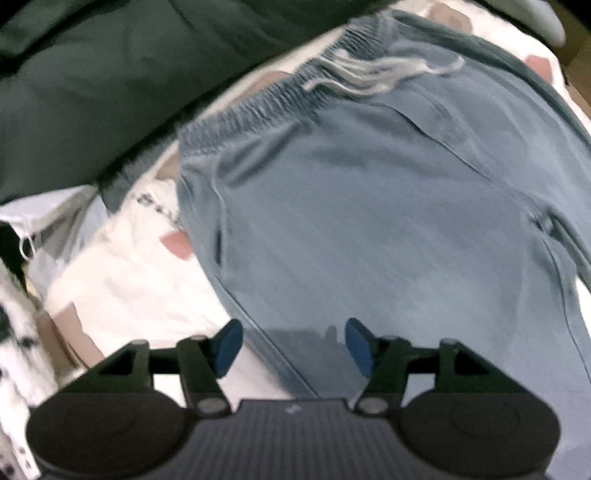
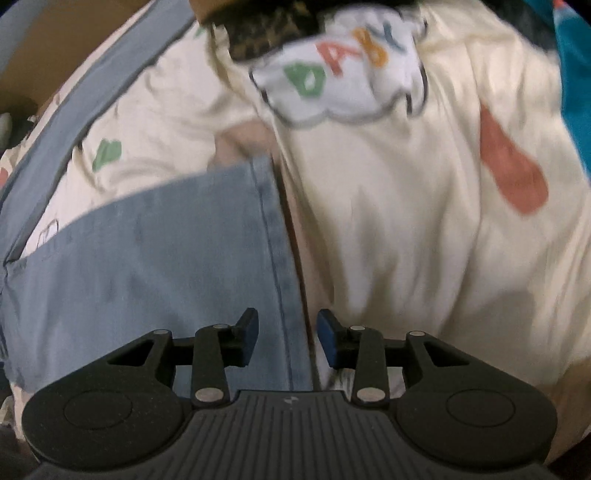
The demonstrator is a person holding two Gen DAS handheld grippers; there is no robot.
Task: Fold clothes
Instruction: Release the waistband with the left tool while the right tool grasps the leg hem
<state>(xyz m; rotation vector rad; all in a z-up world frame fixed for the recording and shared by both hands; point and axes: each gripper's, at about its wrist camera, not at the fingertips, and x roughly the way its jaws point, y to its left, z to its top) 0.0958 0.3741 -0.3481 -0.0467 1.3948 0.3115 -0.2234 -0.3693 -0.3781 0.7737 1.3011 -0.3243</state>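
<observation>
Cream cotton bedsheet (image 2: pixel 388 221), printed with rust-red and green blotches, fills most of the right wrist view and shows again at 9 o'clock in the left wrist view; surface soft, wrinkled, blurred.

Blue-grey trousers (image 1: pixel 369 206), woven fabric with a faint diagonal grain, lie flat on the sheet. Left wrist view: they span from 12 o'clock to 5 o'clock. Ribbed elastic waistband (image 1: pixel 258 107) runs diagonally at 11 o'clock, with a pale frayed drawstring (image 1: pixel 376 75) bunched at 12 o'clock. Right wrist view: 1 leg end with a stitched hem (image 2: pixel 275 258) occupies 8 o'clock to centre; a second blue-grey strip runs at 10 o'clock.

Dark green garment (image 1: pixel 92 74), smooth and heavy-looking, at 10 o'clock in the left wrist view.

White scalloped patch (image 2: pixel 343 77) with coloured letters at 12 o'clock in the right wrist view, partly under a dark mottled cloth (image 2: pixel 269 33).

Left gripper (image 1: pixel 291 345): 2 blue pads spread well apart, nothing between them, above the trouser edge.

Right gripper (image 2: pixel 288 338): 2 blue pads partly apart, straddling the hem seam at 6 o'clock; pads not pressing the cloth.
</observation>
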